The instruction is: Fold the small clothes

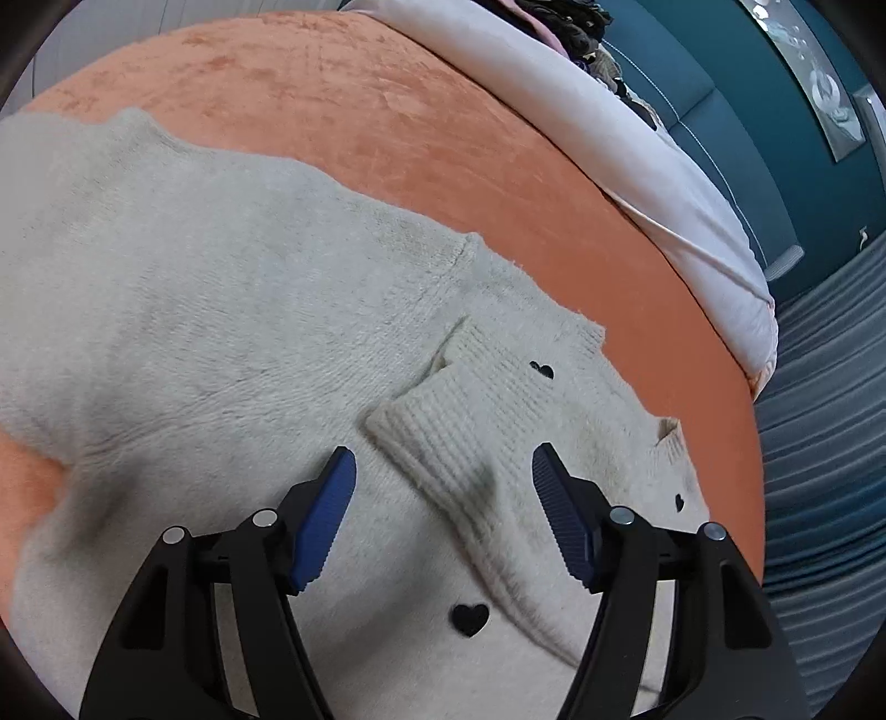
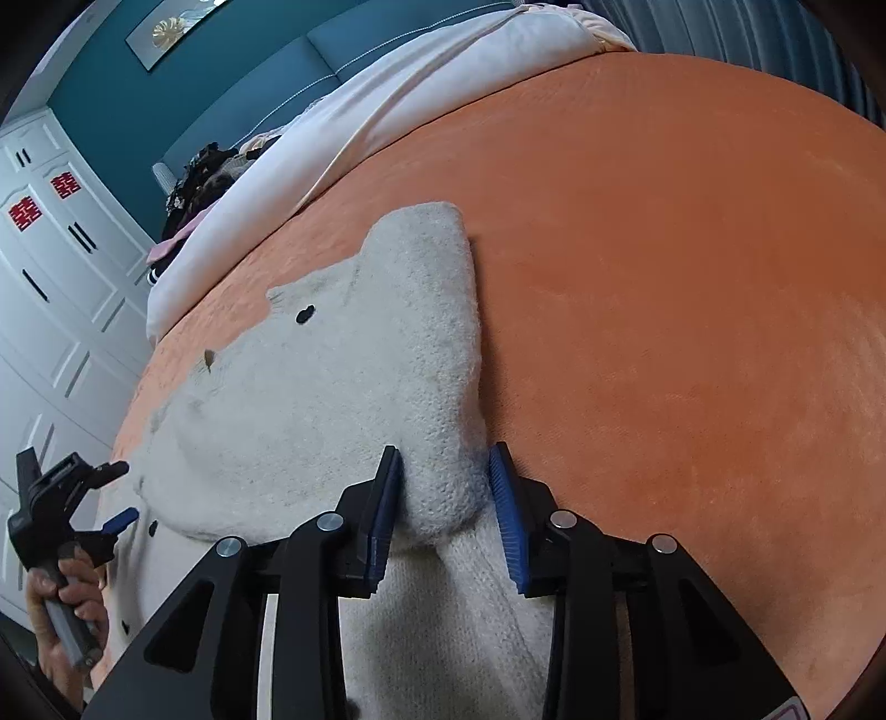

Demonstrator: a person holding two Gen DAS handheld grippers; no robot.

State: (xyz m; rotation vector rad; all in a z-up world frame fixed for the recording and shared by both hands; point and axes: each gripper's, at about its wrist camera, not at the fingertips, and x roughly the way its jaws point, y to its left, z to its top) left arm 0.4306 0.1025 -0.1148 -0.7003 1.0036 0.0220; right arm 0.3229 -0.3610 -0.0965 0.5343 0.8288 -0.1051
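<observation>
In the left wrist view, a cream knit sweater (image 1: 221,310) lies spread on the orange bed cover (image 1: 343,105), filling the left and centre of the frame. Small black hearts (image 1: 470,619) dot the knit. A ribbed cuff (image 1: 443,437) lies folded over the sweater body, between and just ahead of the left gripper (image 1: 443,471), whose jaws are spread wide above the fabric and hold nothing. To the right, a white duvet (image 1: 637,144) runs along the far edge of the cover, with a dark heap of clothes (image 1: 565,22) beyond it against the teal headboard (image 1: 720,111). Striped curtains (image 1: 819,432) fill the right edge.

In the right wrist view, a white wardrobe (image 2: 50,266) with red paper cuts stands at far left. Below it, a hand (image 2: 66,615) grips the handle of the left gripper (image 2: 119,493), whose jaws stand apart at the sweater's near left edge. The sweater (image 2: 332,387) lies on the cover in the centre, one fold doubled back so its edge runs up the middle of the frame. The right gripper (image 2: 446,487) is clenched on a bunched fold of the sweater at its near edge; the fabric bulges between the blue pads (image 2: 506,515). Bare orange cover (image 2: 692,277) takes up the right half.
</observation>
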